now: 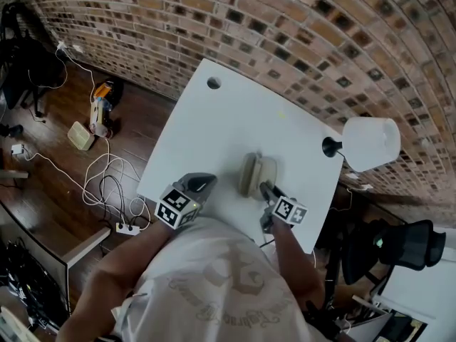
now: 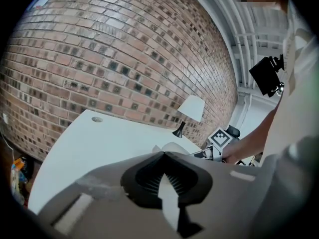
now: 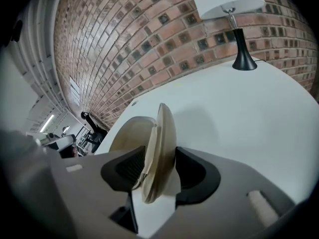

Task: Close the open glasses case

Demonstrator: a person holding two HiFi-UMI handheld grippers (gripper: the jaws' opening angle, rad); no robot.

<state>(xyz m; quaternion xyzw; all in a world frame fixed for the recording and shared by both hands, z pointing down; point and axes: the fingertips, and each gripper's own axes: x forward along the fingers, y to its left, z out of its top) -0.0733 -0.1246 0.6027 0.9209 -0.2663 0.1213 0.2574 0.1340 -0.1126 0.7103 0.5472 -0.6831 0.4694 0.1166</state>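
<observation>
the half-open case lies on the worktop short of the lamp, its lid edge-on between the right hand-held gripper's wide-apart, unpressing jaws, the left hand-held gripper closed, empty, farther off.

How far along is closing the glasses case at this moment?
Done: nothing yet; the glasses case lies open on the table, its lid standing up. In hand: the right gripper has its jaws apart on either side of that lid. The left gripper is empty, off to the side. Left: swing the lid down until the case is shut.
</observation>
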